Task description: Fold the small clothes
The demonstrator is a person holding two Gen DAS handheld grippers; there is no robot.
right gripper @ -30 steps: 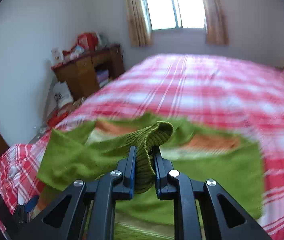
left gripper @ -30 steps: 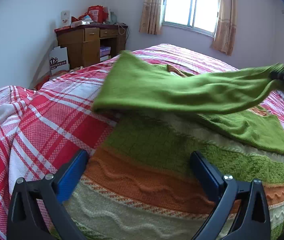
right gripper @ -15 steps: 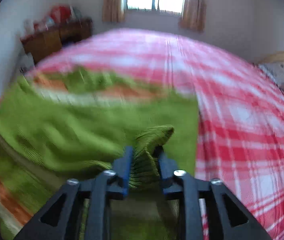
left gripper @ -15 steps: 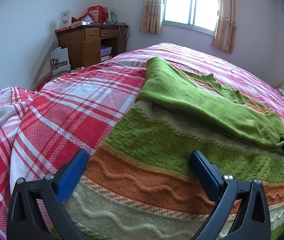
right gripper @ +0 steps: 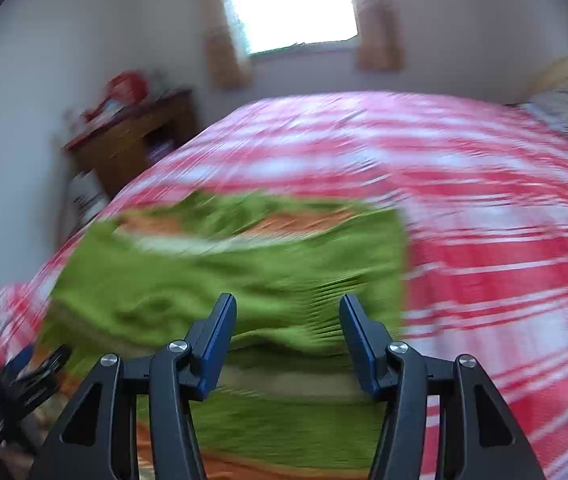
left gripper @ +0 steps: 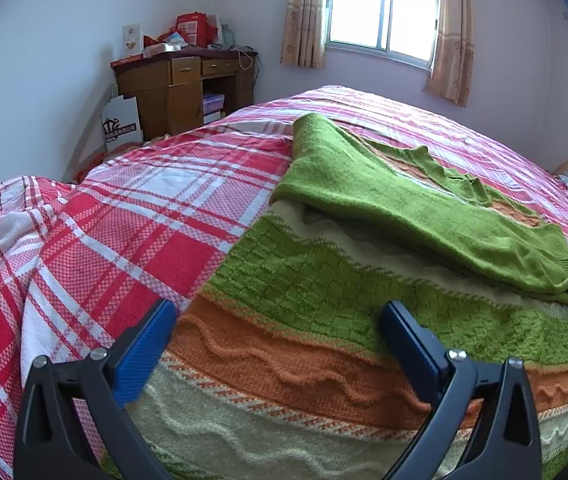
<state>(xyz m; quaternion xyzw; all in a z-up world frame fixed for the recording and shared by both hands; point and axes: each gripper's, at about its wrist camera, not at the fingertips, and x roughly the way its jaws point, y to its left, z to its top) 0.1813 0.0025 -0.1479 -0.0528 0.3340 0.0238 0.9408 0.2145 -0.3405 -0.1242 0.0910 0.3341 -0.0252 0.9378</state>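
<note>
Item: knitted sweater [left gripper: 324, 344], green, orange and cream bands, spread flat on the red plaid bedspread [left gripper: 131, 232]; hem end toward the cameras, neck end toward the window [left gripper: 380, 8]

Sleeve [left gripper: 416, 216]: plain green, laid diagonally across the upper body of the garment; long axis from the far left shoulder down to the near right, ribbed cuff resting at the garment's right edge

Left gripper [left gripper: 277, 344]: jaws spread wide, nothing between them, poised over the orange band near the hem, straddling the left half of the body; left blue pad at the garment's left edge where it meets the plaid

Right gripper [right gripper: 288, 336]: jaws apart, empty, hovering over green knit on the right side; view motion-blurred, so exact height above the cloth cannot be told

Governing relation: the hem lies directly beneath and just ahead of the left gripper, running crosswise to its fingers; the folded cuff lies nearer the right one. Judged: a bottom-to-top fold would call for both tools at the hem corners, left already near its corner

Surroundings: wooden desk [left gripper: 179, 88] against the far wall, curtains [left gripper: 304, 12] beside the window
</note>
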